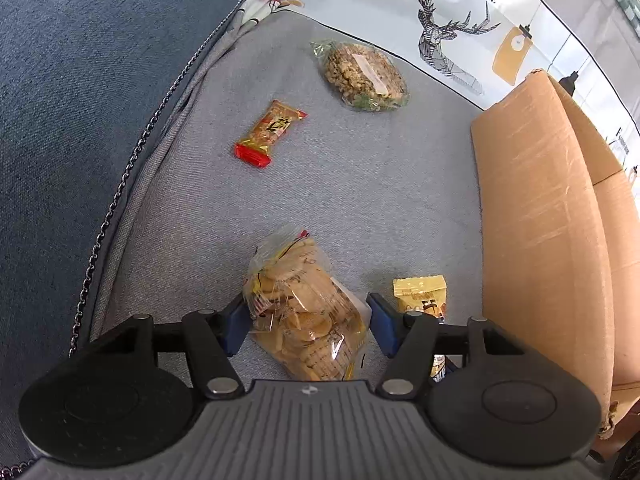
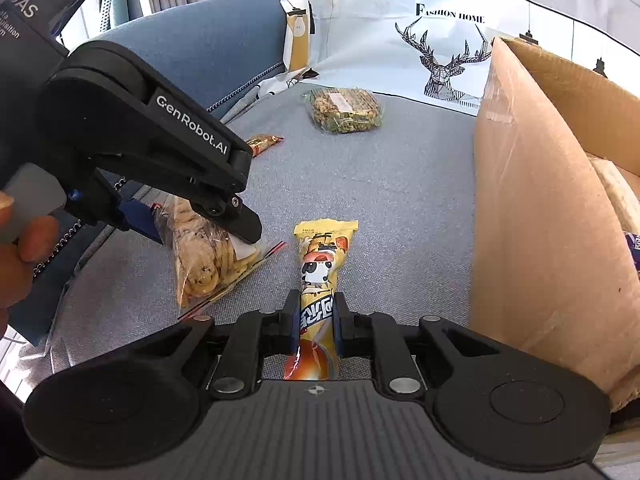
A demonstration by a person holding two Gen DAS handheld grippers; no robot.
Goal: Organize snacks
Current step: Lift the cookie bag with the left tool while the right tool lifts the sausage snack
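From the left wrist camera, the left gripper (image 1: 306, 322) stands spread wide over a clear bag of biscuits (image 1: 306, 312) lying on the grey sofa seat (image 1: 360, 200). The blue pad on one side touches or nearly touches the bag; the other pad is apart from it, so nothing is clamped. Just beside that far pad, between the biscuits and the cardboard box (image 1: 536, 216), lies a yellow snack packet (image 1: 422, 294), partly hidden by the gripper. Beyond the biscuit bag, well apart, an orange-and-red wrapped snack (image 1: 270, 132) lies on the seat, and further still a clear bag of crumbly granola-like clusters (image 1: 364, 76) near a white cushion with a deer print (image 1: 448, 36). A blue sofa back (image 1: 88, 80) with a chain trim curves along the left.

From the right wrist camera, the right gripper (image 2: 316, 320) is closed on the yellow snack packet (image 2: 322, 256), a long packet with a panda cartoon, pinched near its lower middle and pointing away along the seat. The left gripper (image 2: 192, 216) reaches in beside it, its fingers on either side of the bag of biscuits (image 2: 208, 256). The cardboard box (image 2: 532, 208) stands just beside the packet, open, with packets inside. The granola-like bag (image 2: 344, 110) lies beyond.
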